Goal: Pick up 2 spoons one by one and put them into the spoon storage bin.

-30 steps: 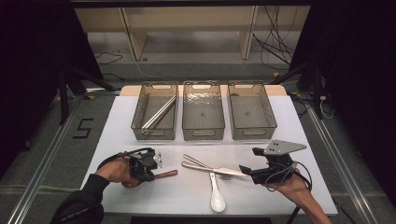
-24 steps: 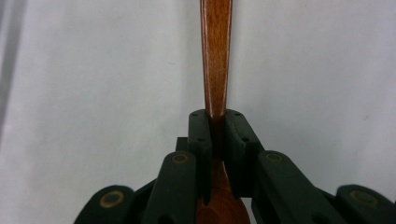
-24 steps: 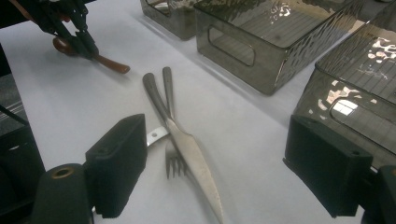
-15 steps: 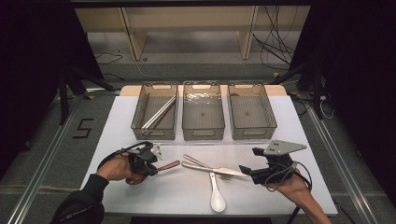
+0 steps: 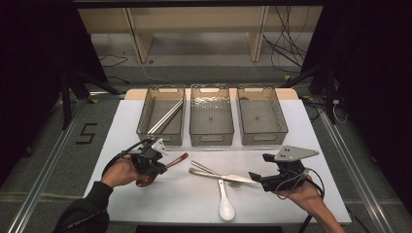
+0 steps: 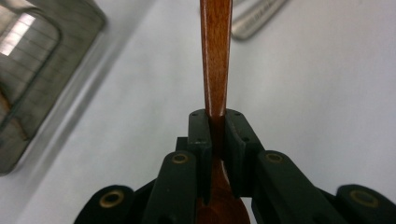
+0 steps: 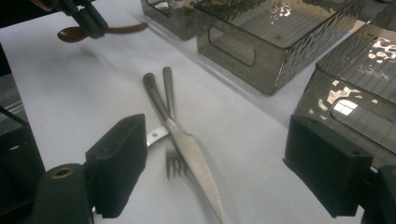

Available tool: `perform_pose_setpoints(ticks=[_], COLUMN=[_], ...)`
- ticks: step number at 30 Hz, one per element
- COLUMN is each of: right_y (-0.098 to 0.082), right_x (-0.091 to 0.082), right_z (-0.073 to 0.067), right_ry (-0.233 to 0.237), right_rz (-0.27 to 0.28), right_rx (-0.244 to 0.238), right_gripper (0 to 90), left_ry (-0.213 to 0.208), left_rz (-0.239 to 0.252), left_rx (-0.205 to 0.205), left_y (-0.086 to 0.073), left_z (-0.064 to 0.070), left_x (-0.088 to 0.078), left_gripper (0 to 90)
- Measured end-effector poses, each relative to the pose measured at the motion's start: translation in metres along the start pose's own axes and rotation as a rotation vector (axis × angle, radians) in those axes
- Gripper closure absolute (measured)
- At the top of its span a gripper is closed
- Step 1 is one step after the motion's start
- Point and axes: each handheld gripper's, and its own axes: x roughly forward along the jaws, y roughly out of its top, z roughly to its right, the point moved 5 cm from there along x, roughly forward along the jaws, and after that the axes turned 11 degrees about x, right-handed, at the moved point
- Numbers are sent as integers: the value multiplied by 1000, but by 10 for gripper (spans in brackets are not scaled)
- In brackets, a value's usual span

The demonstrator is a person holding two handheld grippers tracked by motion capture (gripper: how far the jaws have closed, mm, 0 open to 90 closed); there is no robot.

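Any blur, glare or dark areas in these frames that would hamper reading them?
High view: table evenly lit, surroundings nearly black, all fairly soft. Left gripper view: left gripper and wooden spoon sharp close up, the bin behind blurred. Right gripper view: knife and fork sharp, bright glare on the bins, its own jaws soft.

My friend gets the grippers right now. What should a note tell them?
Left gripper: shut on the wooden spoon, lifted off the white table.
Right gripper: open, holding nothing, by the knife and fork.
White spoon lies on the table near them.
Done: long metal sticks lie in the left bin.
Left: bin the wooden spoon, probably then the knife, fork and white spoon; middle bin and right bin look empty.
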Motion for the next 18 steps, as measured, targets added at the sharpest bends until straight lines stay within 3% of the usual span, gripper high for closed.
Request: perform_pose_setpoints(ticks=[7,14,18], right_y=[0,0,0], right_x=[0,2,3], right_z=[0,0,0], right_ry=[0,2,3], right_rz=[2,0,-3], right_rx=[0,5,1], right_gripper=[219,219,219], left_ry=[33,52,64], left_rz=[75,149,162], left_rx=[-111,-169,-186], left_y=[3,9,12], left_z=[-9,-19,-24], left_x=[-8,-19,-22], left_gripper=[814,813,814])
